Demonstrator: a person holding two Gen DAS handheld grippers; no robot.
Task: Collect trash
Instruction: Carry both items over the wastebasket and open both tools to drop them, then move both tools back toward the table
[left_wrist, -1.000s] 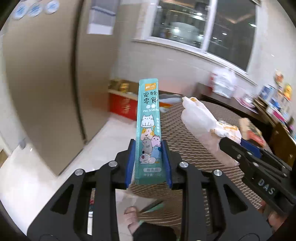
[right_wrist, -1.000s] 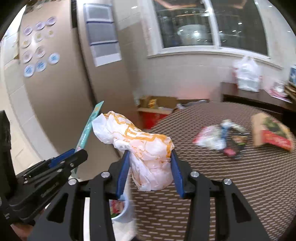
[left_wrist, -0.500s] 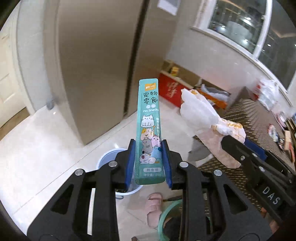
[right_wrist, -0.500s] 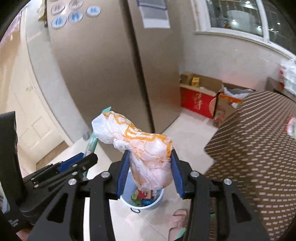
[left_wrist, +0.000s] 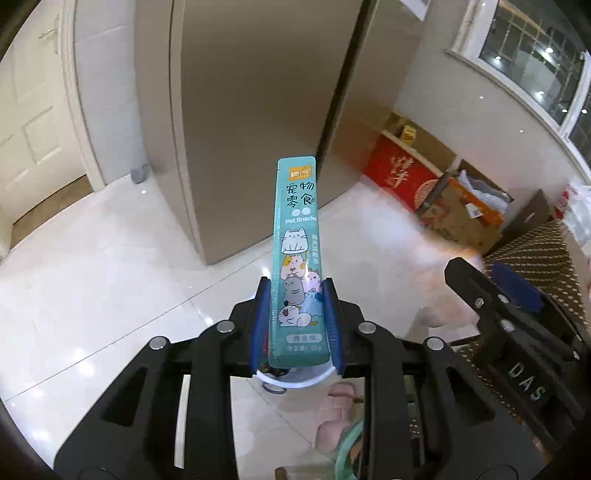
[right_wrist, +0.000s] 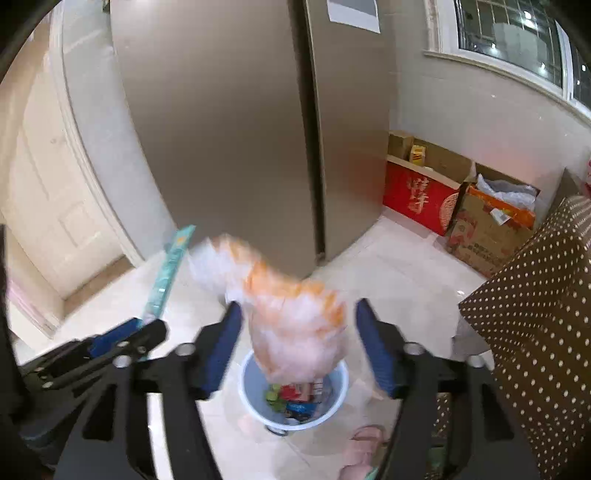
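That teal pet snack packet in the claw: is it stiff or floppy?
The pet snack packet stands straight above the left gripper without drooping, so probably fairly stiff lengthwise. It looks thin and flat, likely light. Its glossy film may be slippery.

Bin (right_wrist: 293, 397) on floor (right_wrist: 399, 280) before fridge (right_wrist: 236, 122), boxes (right_wrist: 454, 206) right.

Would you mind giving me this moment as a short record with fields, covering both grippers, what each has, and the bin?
left gripper: shut on the snack sachet, held upright
right gripper: open, jaws spread apart
wrapper: white and orange, blurred, between the open jaws, directly above the bin
bin: pale blue, on the floor, already holding trash
fridge: stands behind the bin
table: dotted cloth, at the right
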